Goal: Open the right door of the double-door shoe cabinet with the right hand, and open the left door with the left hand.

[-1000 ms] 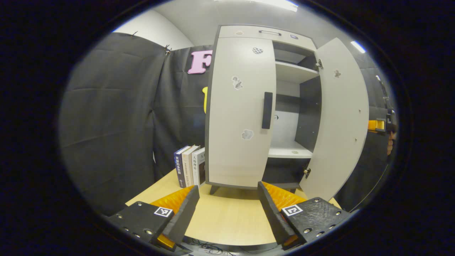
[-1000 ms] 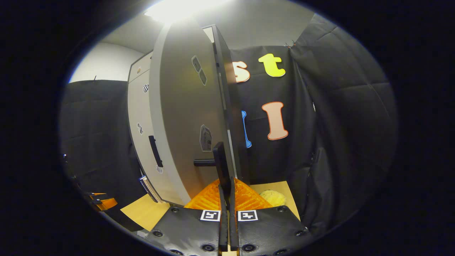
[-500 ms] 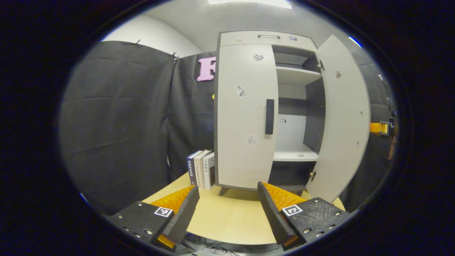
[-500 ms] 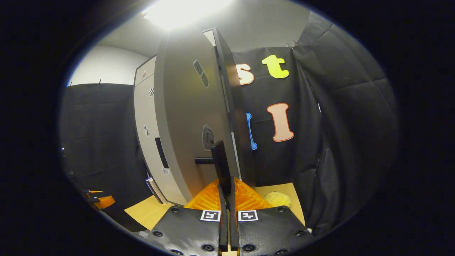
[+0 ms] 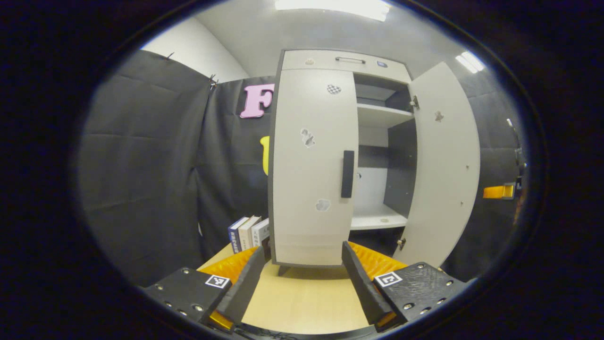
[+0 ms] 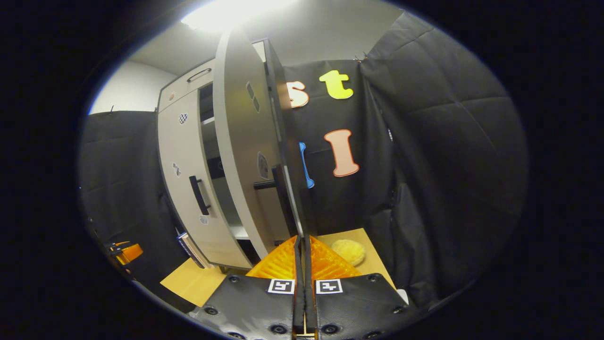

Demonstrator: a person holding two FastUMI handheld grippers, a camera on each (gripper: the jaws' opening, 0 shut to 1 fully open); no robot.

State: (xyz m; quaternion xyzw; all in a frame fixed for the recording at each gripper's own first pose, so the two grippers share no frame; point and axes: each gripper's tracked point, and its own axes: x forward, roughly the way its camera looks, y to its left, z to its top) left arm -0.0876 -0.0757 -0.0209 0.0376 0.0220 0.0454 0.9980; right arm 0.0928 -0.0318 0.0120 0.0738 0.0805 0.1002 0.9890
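The shoe cabinet [image 5: 330, 156] stands on the tabletop [image 5: 302, 297], half done: its right door [image 5: 443, 165] is swung wide, its left door [image 5: 311, 165] is closed, handle [image 5: 348, 174] untouched. The left claw [image 5: 302, 278] gapes wide before it; the right claw [image 6: 302, 288] seems pinched together, empty, just beside the right door's handle [image 6: 278, 186].

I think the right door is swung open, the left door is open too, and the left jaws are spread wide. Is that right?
Not quite: the left door is shut, as the left gripper view shows. The right door is swung open, baring the shelves, and the left gripper does have its jaws spread wide.
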